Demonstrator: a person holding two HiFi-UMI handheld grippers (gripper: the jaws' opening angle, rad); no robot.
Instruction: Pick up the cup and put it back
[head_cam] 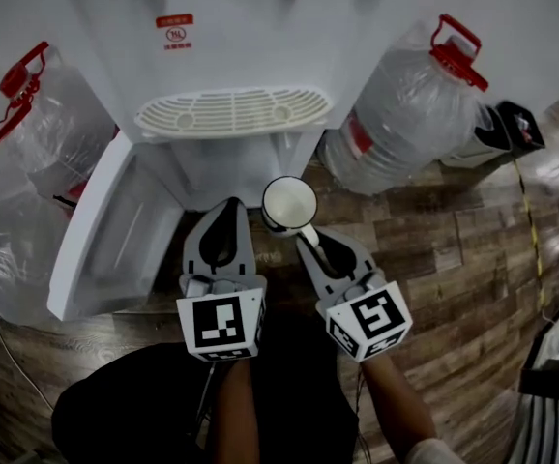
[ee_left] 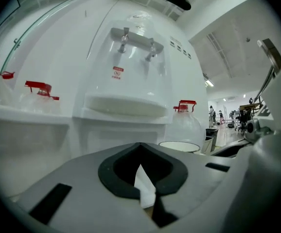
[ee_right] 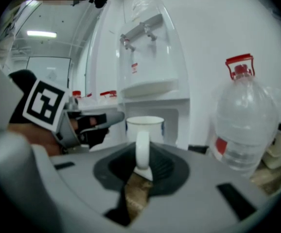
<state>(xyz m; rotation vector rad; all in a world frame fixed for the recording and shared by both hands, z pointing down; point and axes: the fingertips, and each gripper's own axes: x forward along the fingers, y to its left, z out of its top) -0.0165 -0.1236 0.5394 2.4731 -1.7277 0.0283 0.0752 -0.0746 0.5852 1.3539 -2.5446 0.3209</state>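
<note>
A white cup (head_cam: pixel 289 204) with a handle hangs upright in the air in front of the water dispenser (head_cam: pixel 231 56). My right gripper (head_cam: pixel 308 240) is shut on the cup's handle (ee_right: pixel 142 149), and the cup body (ee_right: pixel 145 127) stands just beyond the jaws. To its left, my left gripper (head_cam: pixel 229 206) is level with the cup, with its jaws together and nothing between them. In the left gripper view the cup's rim (ee_left: pixel 179 146) shows just past the left gripper (ee_left: pixel 143 178), to the right.
The dispenser's slotted drip tray (head_cam: pixel 231 112) lies ahead, under two taps (ee_left: pixel 135 45). Its lower cabinet door (head_cam: pixel 105 230) stands open to the left. Large water bottles with red caps flank it at the right (head_cam: pixel 405 104) and left (head_cam: pixel 47 114). The floor is wood.
</note>
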